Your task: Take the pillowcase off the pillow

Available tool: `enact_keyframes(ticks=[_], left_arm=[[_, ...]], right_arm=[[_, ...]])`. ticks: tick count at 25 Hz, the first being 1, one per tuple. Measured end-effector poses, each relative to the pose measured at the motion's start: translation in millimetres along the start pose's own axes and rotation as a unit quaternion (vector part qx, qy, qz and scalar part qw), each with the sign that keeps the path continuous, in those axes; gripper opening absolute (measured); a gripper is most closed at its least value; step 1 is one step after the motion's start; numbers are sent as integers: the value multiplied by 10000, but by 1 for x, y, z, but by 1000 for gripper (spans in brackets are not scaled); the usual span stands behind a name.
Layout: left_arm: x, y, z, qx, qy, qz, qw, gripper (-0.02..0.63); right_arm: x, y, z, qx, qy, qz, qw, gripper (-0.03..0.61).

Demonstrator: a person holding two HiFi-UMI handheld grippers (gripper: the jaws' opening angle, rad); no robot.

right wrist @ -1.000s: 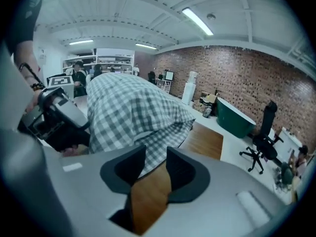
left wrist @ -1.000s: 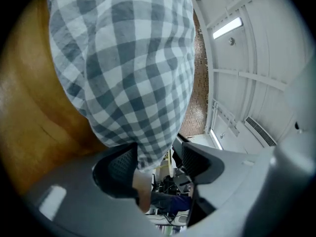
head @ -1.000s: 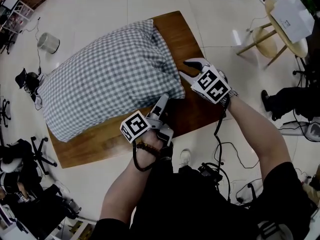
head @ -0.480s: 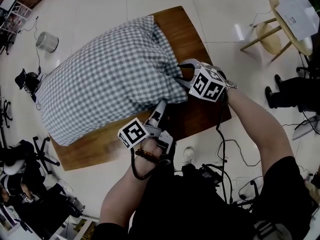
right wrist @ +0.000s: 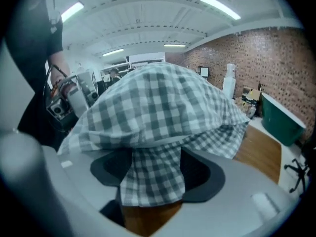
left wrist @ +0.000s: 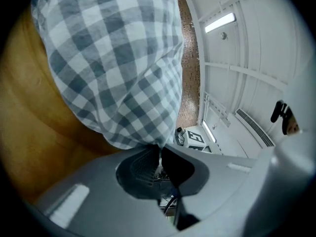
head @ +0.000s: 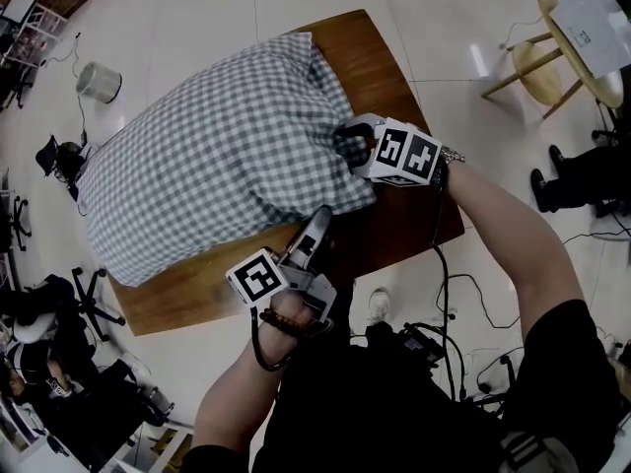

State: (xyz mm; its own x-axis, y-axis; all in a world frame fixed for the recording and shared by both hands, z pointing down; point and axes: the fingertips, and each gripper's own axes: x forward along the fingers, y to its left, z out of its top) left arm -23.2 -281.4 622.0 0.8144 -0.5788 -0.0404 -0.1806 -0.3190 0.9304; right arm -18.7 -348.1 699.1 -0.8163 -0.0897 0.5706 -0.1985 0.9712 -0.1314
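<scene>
At the table point(head: 399, 220) edge, left gripper point(head: 318, 221) clamps the pillowcase point(head: 217, 156) hem to anchor it for pulling. Right gripper point(head: 352, 138) has just been opening, a cloth flap loose between its jaws, likely to regrip.

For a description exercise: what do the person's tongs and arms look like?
Left tongs and right tongs: grey plastic, each with a black-and-white marker cube. A black cable leaves the right, whose jaws have just been opening, pillowcase between them. Black short sleeves.
</scene>
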Motion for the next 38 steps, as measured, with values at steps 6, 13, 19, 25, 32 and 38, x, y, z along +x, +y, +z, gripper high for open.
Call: enact_keyframes(ticks=[6,13,19,25,32,38], left_arm=[[2,-2,-9,-53,59,9,10000,20],[0,-8,-10,-82,108,-47,9999,20],[1,2,-15,-30,56,17,10000,17],[-32,-5,4,-30,-264,96,9996,9],[-41,-11,15,64,-715,207,9972,6],[-54,-15,25,216,-1154,284,9927,3]], right_arm=[[-3,12,9,791,-231,753,9938,337],[12,29,22,1450,-543,1237,9802,309],[8,17,9,1285,-641,797,9864,58],[-11,22,27,725,-611,254,9952,35],[-37,18,31,169,-709,-337,9968,27],[-63,3,13,458,-793,-698,9933,17]])
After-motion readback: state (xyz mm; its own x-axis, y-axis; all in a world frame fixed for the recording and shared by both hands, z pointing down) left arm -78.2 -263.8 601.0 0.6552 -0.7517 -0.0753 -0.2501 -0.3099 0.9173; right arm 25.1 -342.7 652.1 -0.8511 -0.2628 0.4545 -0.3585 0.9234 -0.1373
